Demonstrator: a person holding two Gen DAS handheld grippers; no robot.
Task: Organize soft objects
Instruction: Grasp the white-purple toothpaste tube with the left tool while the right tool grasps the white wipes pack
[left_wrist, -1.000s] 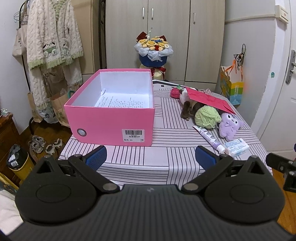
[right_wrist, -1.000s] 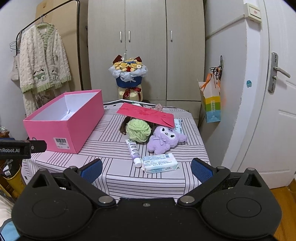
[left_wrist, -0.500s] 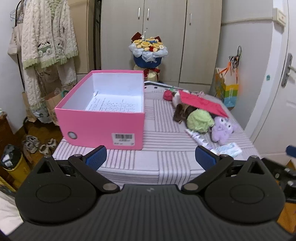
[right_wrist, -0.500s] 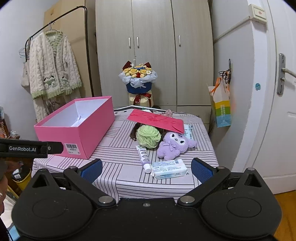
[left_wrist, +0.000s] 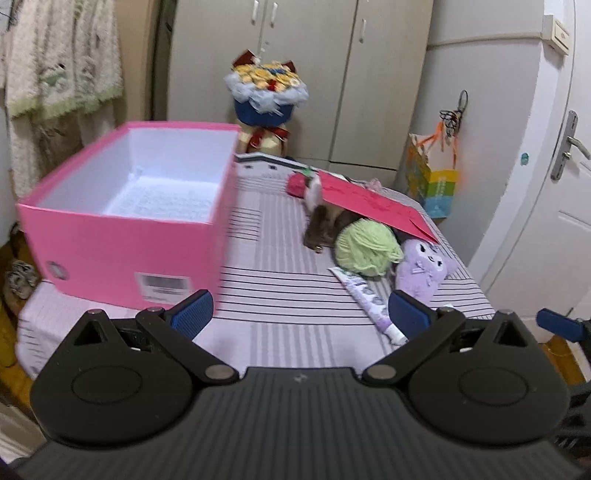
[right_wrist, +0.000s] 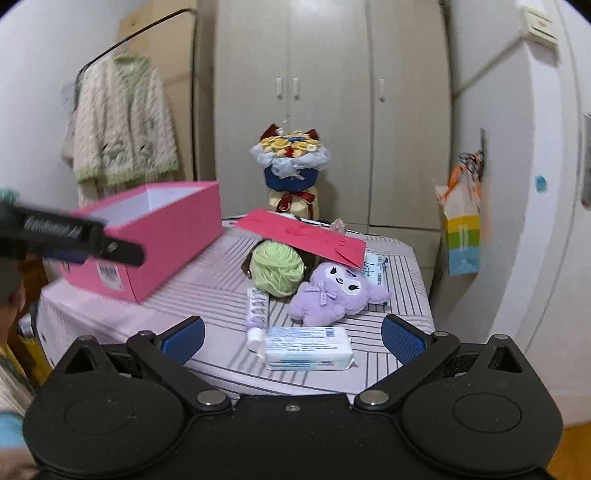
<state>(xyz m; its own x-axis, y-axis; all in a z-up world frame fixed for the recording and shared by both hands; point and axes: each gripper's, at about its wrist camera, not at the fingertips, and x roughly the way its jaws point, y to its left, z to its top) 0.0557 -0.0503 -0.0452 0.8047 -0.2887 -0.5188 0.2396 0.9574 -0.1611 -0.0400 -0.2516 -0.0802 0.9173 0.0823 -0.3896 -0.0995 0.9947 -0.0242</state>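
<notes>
An open, empty pink box (left_wrist: 122, 236) (right_wrist: 162, 236) stands on the left of the striped table (left_wrist: 288, 295). To its right lie a green yarn ball (left_wrist: 367, 247) (right_wrist: 277, 271), a purple plush (left_wrist: 421, 267) (right_wrist: 332, 293), a brown plush (left_wrist: 321, 227) under a red envelope (left_wrist: 373, 205) (right_wrist: 303, 236), and a red plush (left_wrist: 297, 184) behind. My left gripper (left_wrist: 299, 310) is open and empty near the table's front edge. My right gripper (right_wrist: 291, 338) is open and empty, just short of the wipes pack.
A tube (right_wrist: 256, 314) and a wipes pack (right_wrist: 306, 349) lie at the table's front right. A flower bouquet (left_wrist: 266, 96) stands behind the table before a wardrobe. A cardigan (right_wrist: 122, 122) hangs at the left; a paper bag (right_wrist: 461, 236) hangs at the right by the door.
Both grippers have moved closer to the table and the views shifted; the left one turned right toward the toys. Nothing on the table has moved. Both stay open.
</notes>
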